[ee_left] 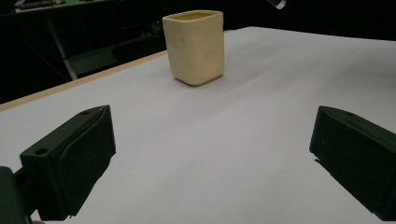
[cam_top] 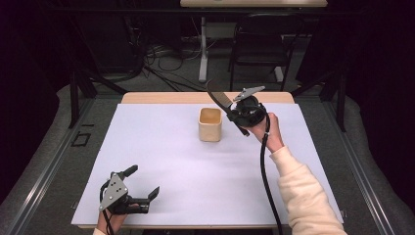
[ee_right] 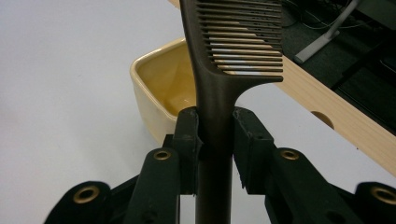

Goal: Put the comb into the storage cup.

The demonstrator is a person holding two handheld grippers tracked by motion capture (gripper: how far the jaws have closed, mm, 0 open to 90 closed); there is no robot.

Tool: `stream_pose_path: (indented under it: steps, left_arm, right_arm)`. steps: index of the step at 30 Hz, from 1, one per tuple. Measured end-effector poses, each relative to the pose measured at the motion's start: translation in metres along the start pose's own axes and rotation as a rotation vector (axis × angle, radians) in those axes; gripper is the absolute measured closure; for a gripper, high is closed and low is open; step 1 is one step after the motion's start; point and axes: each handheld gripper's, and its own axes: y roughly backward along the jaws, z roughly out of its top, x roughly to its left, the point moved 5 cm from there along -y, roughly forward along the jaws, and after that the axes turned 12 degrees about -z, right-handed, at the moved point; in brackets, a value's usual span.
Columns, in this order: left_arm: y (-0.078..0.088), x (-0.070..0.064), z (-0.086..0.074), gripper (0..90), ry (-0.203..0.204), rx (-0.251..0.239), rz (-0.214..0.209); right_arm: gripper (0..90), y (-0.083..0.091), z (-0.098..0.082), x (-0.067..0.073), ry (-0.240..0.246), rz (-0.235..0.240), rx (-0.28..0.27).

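Note:
A dark brown comb (cam_top: 220, 100) (ee_right: 219, 70) is clamped by its handle in my right gripper (cam_top: 234, 113) (ee_right: 215, 135), which is shut on it and held above the table just right of a cream square cup (cam_top: 210, 124) (ee_right: 161, 88). The comb's toothed end points up and away, over the cup's far side. The cup stands upright and looks empty. My left gripper (cam_top: 143, 182) (ee_left: 210, 149) rests low near the table's front left corner, jaws wide open with nothing between them, facing the cup (ee_left: 194, 45) from a distance.
A white sheet (cam_top: 166, 161) covers the wooden table (cam_top: 161, 98). Beyond the far edge stand a black chair (cam_top: 259, 49), a desk leg and loose cables on the floor. A black cable (cam_top: 266, 171) trails from the right gripper along the cream sleeve.

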Motion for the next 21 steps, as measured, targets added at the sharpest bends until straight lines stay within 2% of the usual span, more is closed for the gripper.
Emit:
stream_pose_path:
  steps: [21]
  left_arm:
    - [-0.001,-0.001,0.000,0.3,-0.003,0.005,-0.007]
  right_arm:
    - [72.6,-0.009,0.021,0.004,-0.029,0.015,-0.038]
